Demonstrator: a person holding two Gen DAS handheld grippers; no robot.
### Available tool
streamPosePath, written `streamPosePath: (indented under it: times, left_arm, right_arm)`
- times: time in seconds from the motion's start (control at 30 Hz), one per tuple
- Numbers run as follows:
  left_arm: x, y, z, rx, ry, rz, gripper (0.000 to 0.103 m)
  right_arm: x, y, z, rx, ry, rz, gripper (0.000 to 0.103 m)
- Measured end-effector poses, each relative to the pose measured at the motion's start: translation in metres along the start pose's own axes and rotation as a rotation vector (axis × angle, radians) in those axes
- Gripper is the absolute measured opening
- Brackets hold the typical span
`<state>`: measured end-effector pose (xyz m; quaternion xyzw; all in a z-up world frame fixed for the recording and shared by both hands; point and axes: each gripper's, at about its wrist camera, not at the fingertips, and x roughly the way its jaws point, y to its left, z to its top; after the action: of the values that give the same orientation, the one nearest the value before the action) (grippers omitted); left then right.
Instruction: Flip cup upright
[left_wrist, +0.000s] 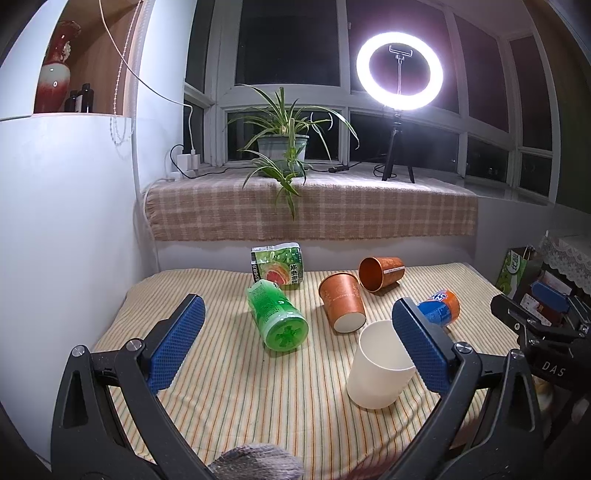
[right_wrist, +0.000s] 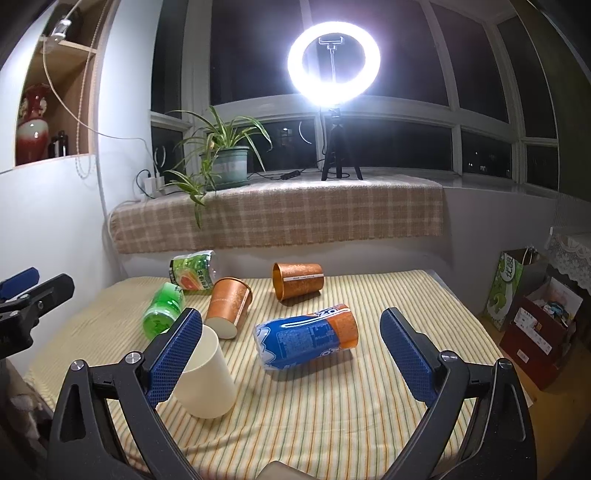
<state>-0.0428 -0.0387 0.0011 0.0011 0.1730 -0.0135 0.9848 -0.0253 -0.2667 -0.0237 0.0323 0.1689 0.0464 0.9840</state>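
The left tongs (left_wrist: 297, 332) are standing wide open above the desk (left_wrist: 236, 398), which is wearing a striped cloth, and they are holding nothing. The right tongs (right_wrist: 291, 349) are gaping just as wide and are also gripping nothing.

The white cup (left_wrist: 380, 369) is standing upright near the front of the desk with its mouth facing up. In the left wrist view the blue pad (left_wrist: 421, 350) of the inner finger is overlapping the cup's rim; whether it is touching cannot be told. In the right wrist view the white cup (right_wrist: 207, 380) is sitting just behind the left-hand finger, outside the gap.

Behind it, a brown paper cup (left_wrist: 341, 301) is lying on its side with its base toward the camera, and a second brown cup (left_wrist: 380, 273) is lying further back showing its open mouth. A green bottle (left_wrist: 277, 314) and a blue and orange can (right_wrist: 306, 336) are lying on the cloth too, the can between the right tongs' fingers but beyond their tips.
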Motion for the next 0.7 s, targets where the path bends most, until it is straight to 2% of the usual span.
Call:
streamPosePath:
  times: [0.7]
  left_arm:
    - [0.0027,0.0097,0.0005,-0.016,0.007,0.012,0.103]
  right_arm:
    - [0.0035,-0.0005,0.0002,-0.002,0.006,0.001,0.097]
